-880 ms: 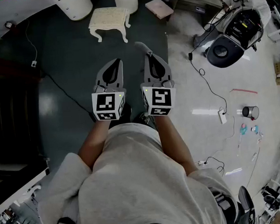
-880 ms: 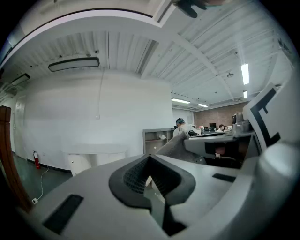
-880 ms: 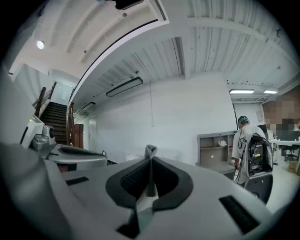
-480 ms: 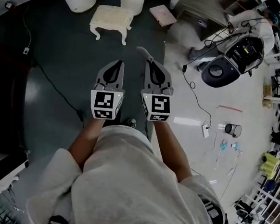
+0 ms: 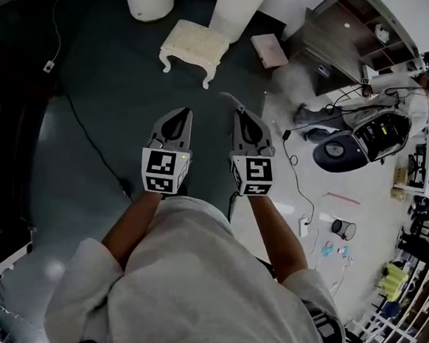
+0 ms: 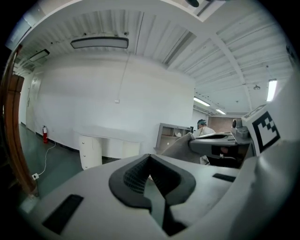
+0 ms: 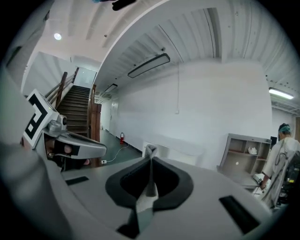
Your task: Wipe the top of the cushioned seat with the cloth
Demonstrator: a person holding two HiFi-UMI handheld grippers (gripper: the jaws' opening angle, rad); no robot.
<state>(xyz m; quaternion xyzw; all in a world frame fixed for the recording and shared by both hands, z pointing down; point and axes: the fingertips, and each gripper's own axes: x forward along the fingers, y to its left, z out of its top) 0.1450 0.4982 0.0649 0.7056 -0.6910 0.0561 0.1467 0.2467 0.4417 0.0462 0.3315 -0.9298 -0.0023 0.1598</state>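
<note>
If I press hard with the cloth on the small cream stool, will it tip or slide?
Tipping seems unlikely: the stool looks low, with four legs at the corners of a wide seat. It looks small and probably light, so it may slide a little on the smooth dark floor.

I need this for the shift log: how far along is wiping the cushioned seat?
Done: the cloth is pinched in the right hand-held gripper. In hand: both are held out level, the left hand-held gripper shut and empty. Left: the cushioned seat stands well ahead across the dark floor, apart from the cloth, so the wiping itself is not yet begun.
</note>
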